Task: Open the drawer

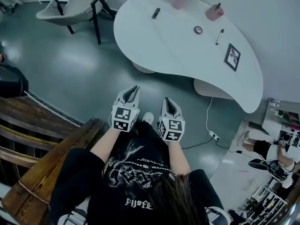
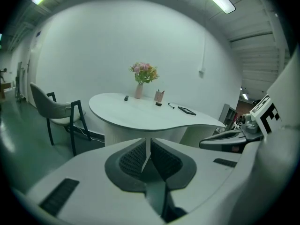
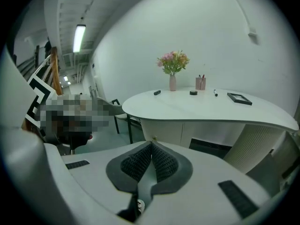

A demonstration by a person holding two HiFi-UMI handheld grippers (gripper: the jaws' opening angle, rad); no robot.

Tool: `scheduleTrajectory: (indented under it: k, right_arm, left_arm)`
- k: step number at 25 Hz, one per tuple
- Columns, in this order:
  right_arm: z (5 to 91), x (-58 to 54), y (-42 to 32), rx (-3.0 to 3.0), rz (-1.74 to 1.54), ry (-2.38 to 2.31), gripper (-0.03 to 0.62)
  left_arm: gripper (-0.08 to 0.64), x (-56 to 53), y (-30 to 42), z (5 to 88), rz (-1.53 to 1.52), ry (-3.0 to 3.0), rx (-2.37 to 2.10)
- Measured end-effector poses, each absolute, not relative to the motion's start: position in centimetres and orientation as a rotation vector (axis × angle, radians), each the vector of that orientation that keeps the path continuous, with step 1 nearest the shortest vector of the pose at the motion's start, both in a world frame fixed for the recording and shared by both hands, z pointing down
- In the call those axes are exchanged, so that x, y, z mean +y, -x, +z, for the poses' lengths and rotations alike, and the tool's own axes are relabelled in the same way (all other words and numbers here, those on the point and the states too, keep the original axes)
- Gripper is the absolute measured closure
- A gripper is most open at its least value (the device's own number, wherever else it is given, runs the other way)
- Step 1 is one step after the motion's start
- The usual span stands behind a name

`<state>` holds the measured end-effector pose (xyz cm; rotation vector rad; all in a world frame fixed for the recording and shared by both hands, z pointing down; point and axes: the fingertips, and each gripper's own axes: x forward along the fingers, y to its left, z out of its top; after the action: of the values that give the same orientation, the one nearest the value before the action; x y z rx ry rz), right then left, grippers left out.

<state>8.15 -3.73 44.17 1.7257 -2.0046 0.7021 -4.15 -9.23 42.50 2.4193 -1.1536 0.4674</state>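
Grey floor; white curved surface (image 1: 178, 46) well ahead. Left claw (image 1: 135, 88) and right claw (image 1: 167, 100) clenched, empty. Approach the likely drawer front (image 3: 161, 128); unclench one claw before the knob.

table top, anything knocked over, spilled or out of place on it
Nothing is spilled or damaged on the white table. The flower vase and pen cup stand upright, and the marker lies loose. The only mild oddity is the picture frame, which lies flat rather than propped up.
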Motion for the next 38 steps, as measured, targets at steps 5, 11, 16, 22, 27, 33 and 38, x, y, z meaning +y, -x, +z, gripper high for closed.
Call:
scheduleTrajectory:
  k: [5,11,16,22,27,33,38]
  right_arm:
    - [45.0,-4.8,-9.0,-2.010,0.676,-1.716,0.566]
    - [45.9,-5.7,-8.1,-2.076,0.634,-1.639,0.566]
    - [48.2,-6.2,-7.2,-2.100,0.634,-1.603,0.566]
    - [51.3,-7.5,-6.8,-2.124,0.622,-1.563,0.566]
    - [53.1,-8.4,-7.1,-2.133,0.608,-1.580,0.568]
    - [56.7,-9.1,-7.6,-2.146,0.626,-1.570,0.566]
    - [59.2,-9.7,-8.7,-2.135,0.626,-1.582,0.566]
  left_arm:
    - [0.534,-10.4,2.7,44.0,0.489,-2.432,-1.173]
    - [0.534,-11.3,1.2,47.1,0.500,-2.429,-1.175]
    - [0.534,-12.3,0.8,49.7,0.493,-2.415,-1.208]
    - [0.534,-13.1,1.2,53.7,0.485,-2.336,-1.258]
    - [0.532,-14.2,1.3,55.2,0.493,-2.361,-1.299]
    - [0.449,-15.9,0.2,58.4,0.501,-2.379,-1.276]
    - [0.417,-17.4,-1.3,61.5,0.484,-2.366,-1.277]
